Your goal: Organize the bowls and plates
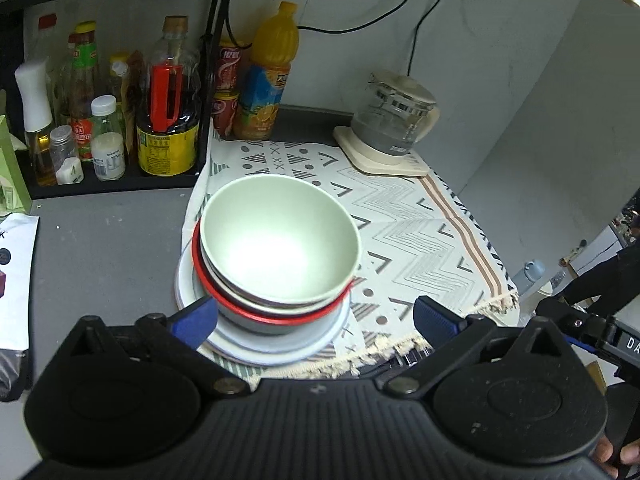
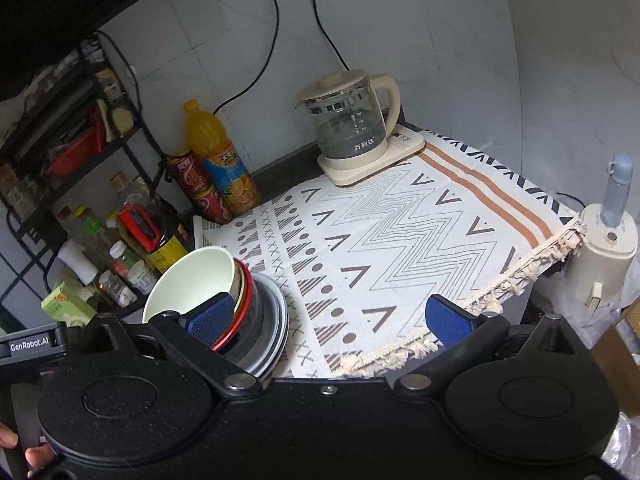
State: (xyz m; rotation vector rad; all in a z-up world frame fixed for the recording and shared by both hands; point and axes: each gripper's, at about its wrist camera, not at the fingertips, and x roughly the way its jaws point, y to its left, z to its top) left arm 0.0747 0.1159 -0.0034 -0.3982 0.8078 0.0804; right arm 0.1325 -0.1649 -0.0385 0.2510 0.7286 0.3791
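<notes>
A: Left wrist view, nearest first. The left gripper (image 1: 314,316) has its jaws spread wide and nothing is pinched. Its left blue pad (image 1: 196,318) sits just beside the near-left edge of the stack; whether it touches the dishes I cannot tell. The right pad is out over the patterned cloth (image 1: 420,236), clear of everything.

B: And the stack itself?

A: Straight ahead between the fingers, a little to the left. A pale green bowl (image 1: 278,244) sits on top, nested in a red-rimmed bowl (image 1: 276,314), both on a white plate (image 1: 276,346) that lies on the cloth's near-left part. Further ahead to the right is a glass kettle (image 1: 394,120) on its cream base. Ahead to the left are a juice bottle (image 1: 266,76), red cans and a rack of sauce bottles (image 1: 108,112).

B: Right wrist view?

A: The right gripper (image 2: 332,318) is spread just as wide, and empty. The same stack lies at its left finger, with the left pad (image 2: 212,320) in front of the bowls in this view; contact not clear. The green bowl (image 2: 192,284) looks tipped here, probably the lens. Bare cloth lies between the fingers. The kettle (image 2: 352,124) is far ahead; the juice bottle (image 2: 220,160) is far ahead on the left. A cream jug (image 2: 604,252) with a blue top stands off the table's edge to the right.
</notes>
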